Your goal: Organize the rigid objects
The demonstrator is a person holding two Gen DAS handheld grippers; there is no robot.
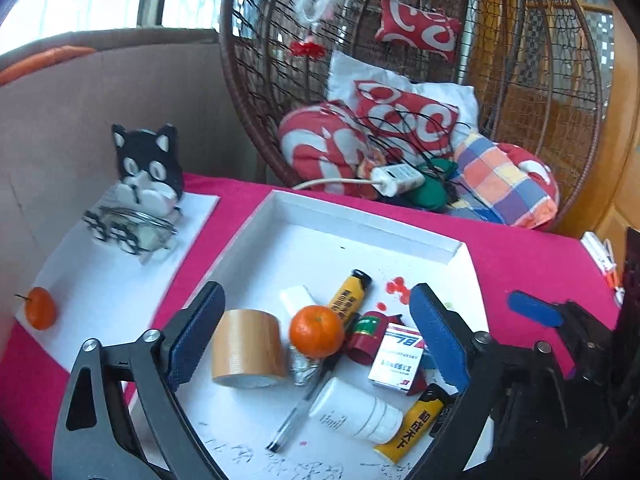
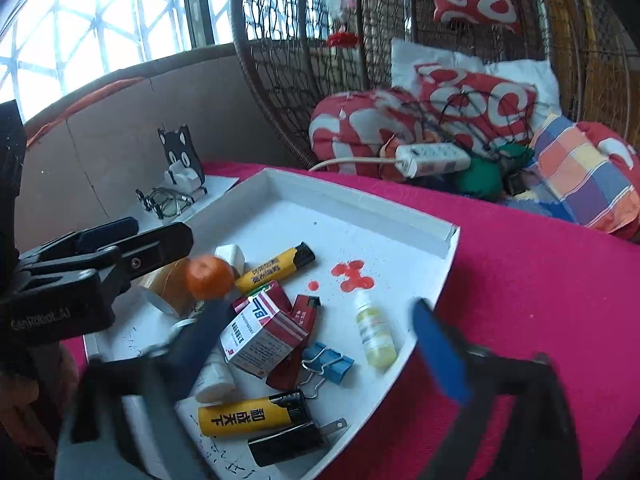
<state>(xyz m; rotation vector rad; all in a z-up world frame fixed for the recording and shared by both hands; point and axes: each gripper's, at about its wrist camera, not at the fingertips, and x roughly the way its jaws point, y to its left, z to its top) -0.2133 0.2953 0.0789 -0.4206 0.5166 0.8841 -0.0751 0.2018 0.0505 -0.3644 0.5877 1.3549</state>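
Nearest, the left gripper point(image 1: 316, 344) and the right gripper point(image 2: 320, 344) are held over a white tray point(image 1: 360, 222), each with its jaws set wide apart and clamped on nothing. The task's things are heaped in the tray: a tape roll point(image 1: 248, 346), an orange point(image 1: 317, 331), a pen point(image 1: 300, 408), a white bottle point(image 1: 356, 410), two yellow lighters point(image 2: 276, 267), a red-and-white box point(image 2: 262, 334), a blue clip point(image 2: 330, 364), a dropper bottle point(image 2: 374, 330) and a black plug point(image 2: 288, 442). Red spots point(image 2: 352, 274) are seen on the tray floor. The tray is set on a table point(image 1: 520, 256) covered in pink cloth. To the left a white sheet point(image 1: 104, 280) is laid, on which a second orange point(image 1: 40, 308), glasses point(image 1: 132, 228) and a cat-shaped stand point(image 1: 148, 164) are placed. Behind the table a brown panel point(image 1: 80, 112) is stood, and a wicker hanging chair point(image 1: 520, 80) is filled with red-and-white cushions point(image 1: 328, 144), a checked pillow point(image 1: 500, 176) and a power strip point(image 1: 396, 180). A bright barred window point(image 2: 92, 24) is seen at the far left.
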